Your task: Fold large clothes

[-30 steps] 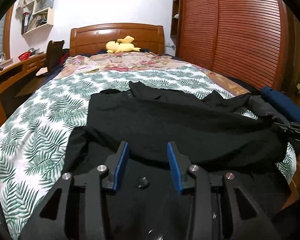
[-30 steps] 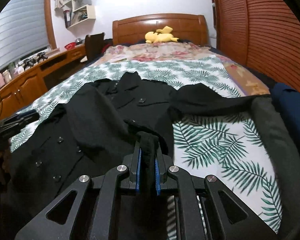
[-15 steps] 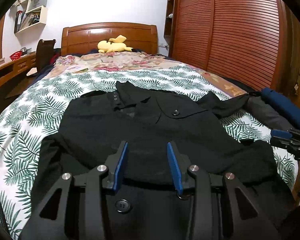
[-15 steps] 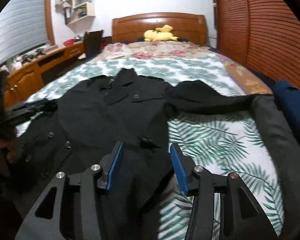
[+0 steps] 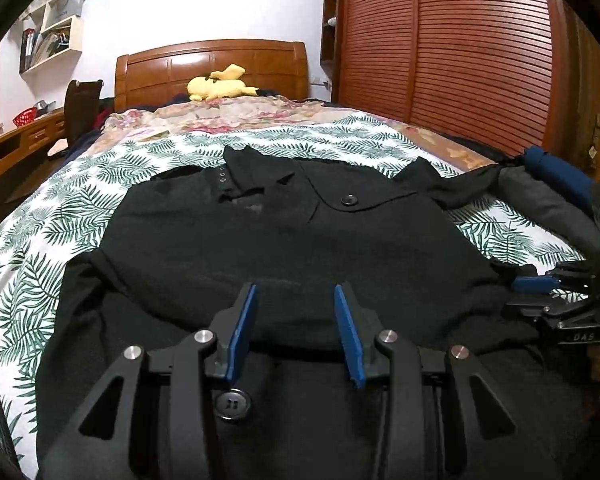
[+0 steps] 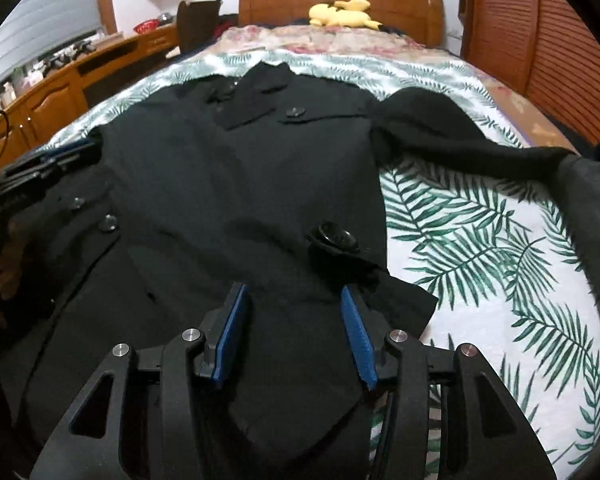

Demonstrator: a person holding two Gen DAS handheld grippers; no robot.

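A large black buttoned coat (image 5: pixel 284 248) lies spread on the leaf-print bedspread (image 5: pixel 52 232), collar toward the headboard. It also shows in the right wrist view (image 6: pixel 244 184), with one sleeve (image 6: pixel 452 136) stretched out to the right. My left gripper (image 5: pixel 296 320) is open and empty just above the coat's lower part. My right gripper (image 6: pixel 294 324) is open and empty over the coat's right front edge, near a big button (image 6: pixel 336 238). The right gripper also shows at the right edge of the left wrist view (image 5: pixel 556 296).
A dark grey garment (image 5: pixel 548 208) and a blue one (image 5: pixel 560 172) lie at the bed's right edge. A yellow plush toy (image 5: pixel 220 86) sits by the wooden headboard (image 5: pixel 212 64). A wooden desk (image 6: pixel 60 84) runs along the left; louvred wardrobe doors (image 5: pixel 460 48) stand on the right.
My right gripper was shut on a fold of the coat; it has opened and let go. The coat's side now lies flat. Both grippers have shifted slightly over the coat.
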